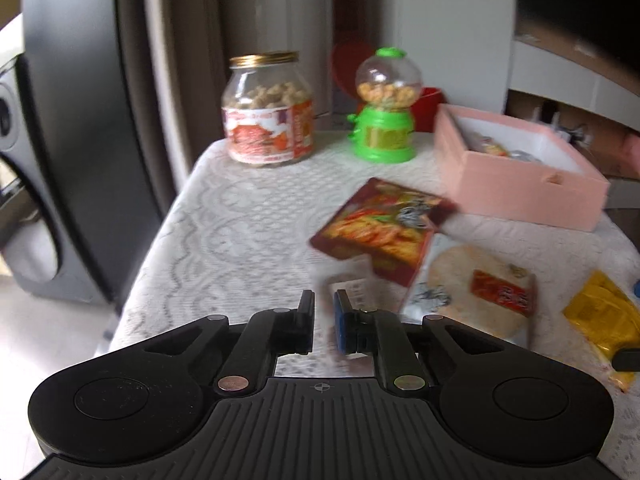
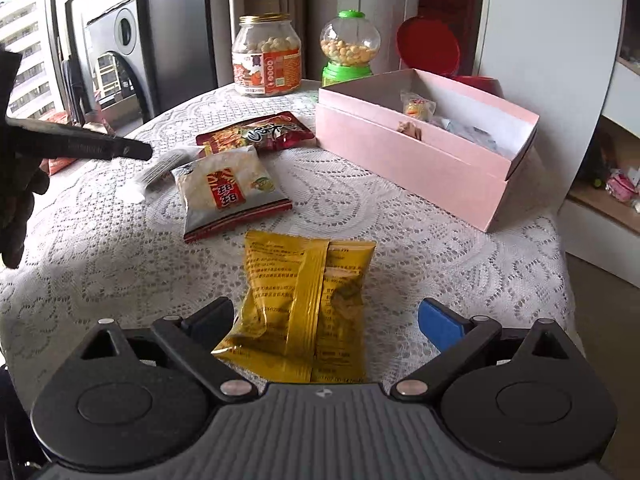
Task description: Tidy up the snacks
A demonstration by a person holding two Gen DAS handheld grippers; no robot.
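Observation:
My right gripper (image 2: 326,306) stands open over a yellow snack packet (image 2: 308,300) that lies flat on the lace cloth between its fingers, pads apart from it. The left gripper (image 1: 324,296) is shut, its tips at the near edge of a small clear packet (image 1: 352,284); I see nothing clearly pinched. In the right wrist view that left gripper (image 2: 136,150) reaches in from the left above the clear packet (image 2: 160,168). A rice-cracker packet (image 2: 228,188) and a red packet (image 2: 260,132) lie mid-table. The open pink box (image 2: 420,156) holds a few wrapped snacks.
A glass jar of snacks (image 2: 266,56) and a green candy dispenser (image 2: 348,48) stand at the table's far edge, a red lidded tub (image 2: 428,48) behind the box. A gloved hand (image 2: 16,200) is at the left. A dark appliance (image 1: 80,120) stands close by the table's left side.

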